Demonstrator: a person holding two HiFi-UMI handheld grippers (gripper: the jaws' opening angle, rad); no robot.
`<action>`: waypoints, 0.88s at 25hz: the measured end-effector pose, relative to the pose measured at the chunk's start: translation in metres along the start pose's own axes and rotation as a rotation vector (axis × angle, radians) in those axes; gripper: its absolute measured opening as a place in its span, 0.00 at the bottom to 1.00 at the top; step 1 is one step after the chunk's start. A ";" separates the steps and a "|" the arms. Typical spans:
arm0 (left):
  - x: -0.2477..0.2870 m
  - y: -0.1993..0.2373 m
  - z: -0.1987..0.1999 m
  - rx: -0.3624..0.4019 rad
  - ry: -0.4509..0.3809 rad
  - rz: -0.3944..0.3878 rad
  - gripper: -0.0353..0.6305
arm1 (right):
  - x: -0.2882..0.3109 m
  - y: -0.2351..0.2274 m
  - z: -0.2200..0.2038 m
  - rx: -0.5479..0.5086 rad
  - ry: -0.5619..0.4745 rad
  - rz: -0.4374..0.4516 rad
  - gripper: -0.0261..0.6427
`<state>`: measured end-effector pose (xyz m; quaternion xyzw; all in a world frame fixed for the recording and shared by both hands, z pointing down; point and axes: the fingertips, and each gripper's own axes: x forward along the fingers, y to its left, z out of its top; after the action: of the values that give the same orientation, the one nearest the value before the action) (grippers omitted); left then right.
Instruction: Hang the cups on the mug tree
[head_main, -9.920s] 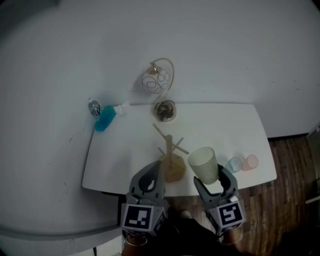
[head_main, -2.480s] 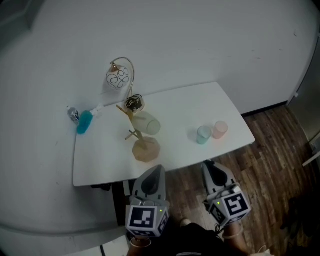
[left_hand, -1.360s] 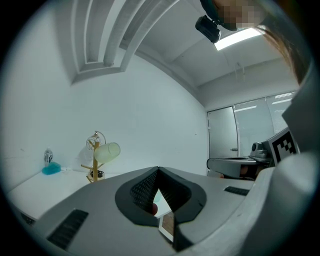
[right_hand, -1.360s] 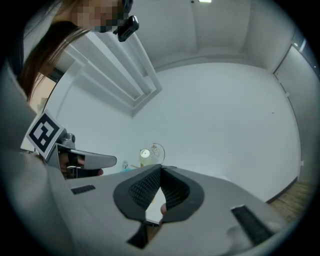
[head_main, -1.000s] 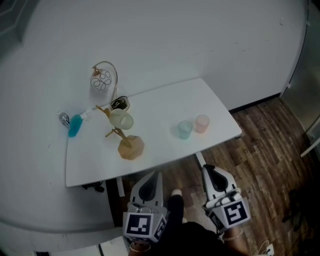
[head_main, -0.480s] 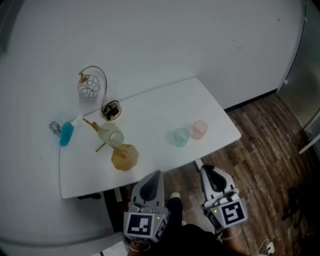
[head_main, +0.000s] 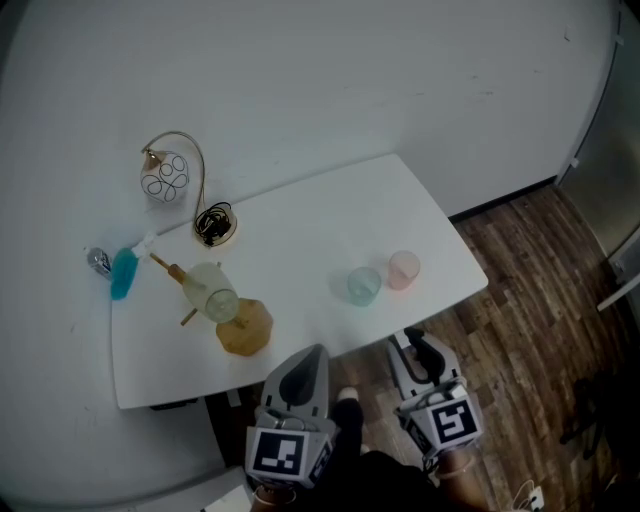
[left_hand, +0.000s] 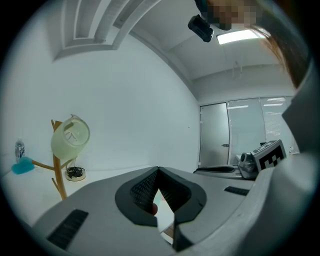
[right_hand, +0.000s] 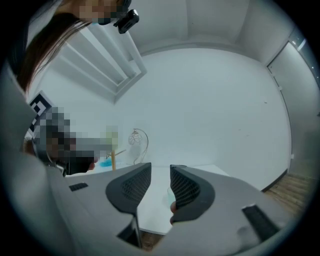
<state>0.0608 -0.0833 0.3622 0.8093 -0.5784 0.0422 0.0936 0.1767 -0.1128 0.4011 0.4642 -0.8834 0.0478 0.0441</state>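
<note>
Head view: pale cup (head_main: 212, 293) hangs well beyond left gripper (head_main: 308, 356)

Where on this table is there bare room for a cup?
Widest bare patch: the middle of the table, between the mug tree and the blue cup, reaching the far edge. The far right corner behind the pink cup is free. Crowded: the left end, with lamp, blue bottle and the hung green cup.
</note>
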 end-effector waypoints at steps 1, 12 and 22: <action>0.004 0.001 -0.001 0.000 0.002 -0.004 0.05 | 0.005 -0.002 -0.004 0.000 0.010 -0.002 0.23; 0.045 0.016 -0.007 -0.016 0.034 -0.029 0.05 | 0.052 -0.021 -0.042 0.008 0.108 -0.014 0.32; 0.078 0.021 -0.011 -0.009 0.061 -0.063 0.05 | 0.093 -0.040 -0.095 0.020 0.198 -0.037 0.40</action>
<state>0.0671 -0.1601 0.3887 0.8250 -0.5496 0.0610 0.1162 0.1607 -0.1990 0.5085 0.4739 -0.8654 0.1015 0.1276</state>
